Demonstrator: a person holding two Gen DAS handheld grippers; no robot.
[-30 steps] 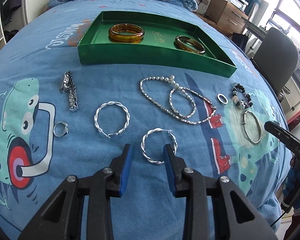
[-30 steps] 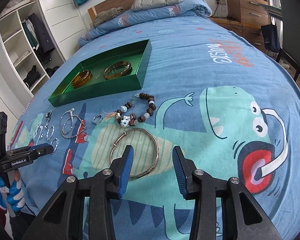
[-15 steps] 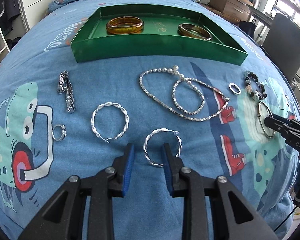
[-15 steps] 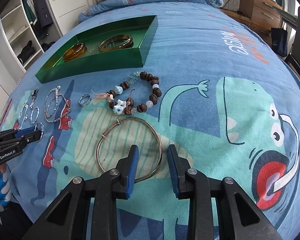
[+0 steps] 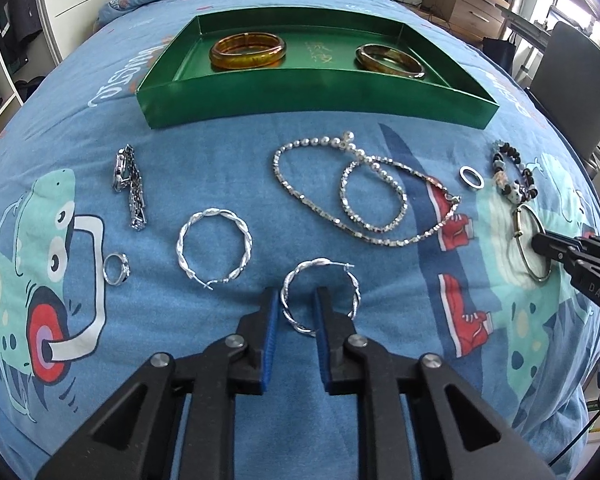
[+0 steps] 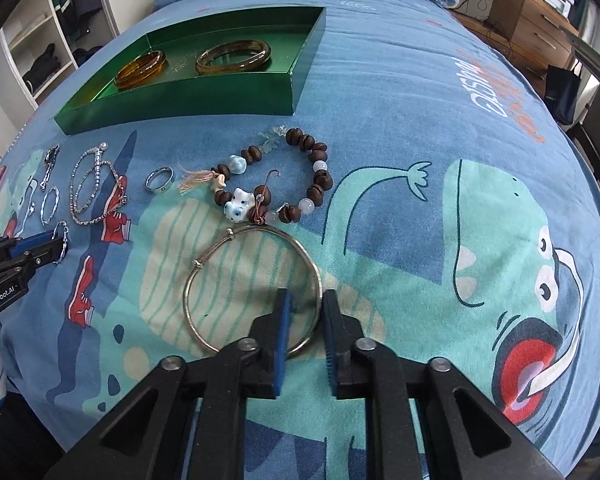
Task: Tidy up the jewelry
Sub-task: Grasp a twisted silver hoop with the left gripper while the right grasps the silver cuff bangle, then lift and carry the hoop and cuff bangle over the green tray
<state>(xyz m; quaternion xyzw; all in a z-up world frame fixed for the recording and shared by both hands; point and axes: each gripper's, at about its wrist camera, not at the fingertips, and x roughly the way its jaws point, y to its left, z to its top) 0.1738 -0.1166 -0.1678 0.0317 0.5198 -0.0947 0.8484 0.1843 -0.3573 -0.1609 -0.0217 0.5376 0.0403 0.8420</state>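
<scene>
Jaws of both grippers have narrowed, left (image 5: 294, 312) straddling the twisted hoop (image 5: 320, 296), right (image 6: 304, 320) the bangle (image 6: 252, 288).

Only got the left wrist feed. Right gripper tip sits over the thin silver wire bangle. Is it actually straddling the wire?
Observer: Yes. In the right wrist view, the right gripper has one blue pad inside the thin silver wire bangle and one outside.
Operator: Pinched?
Observer: No, the pads stand apart with the wire between them.
Operator: Anything crowding it?
Observer: A brown bead bracelet with a blue-spotted white charm lies just beyond the bangle's far edge. I cannot tell if they touch.
</scene>
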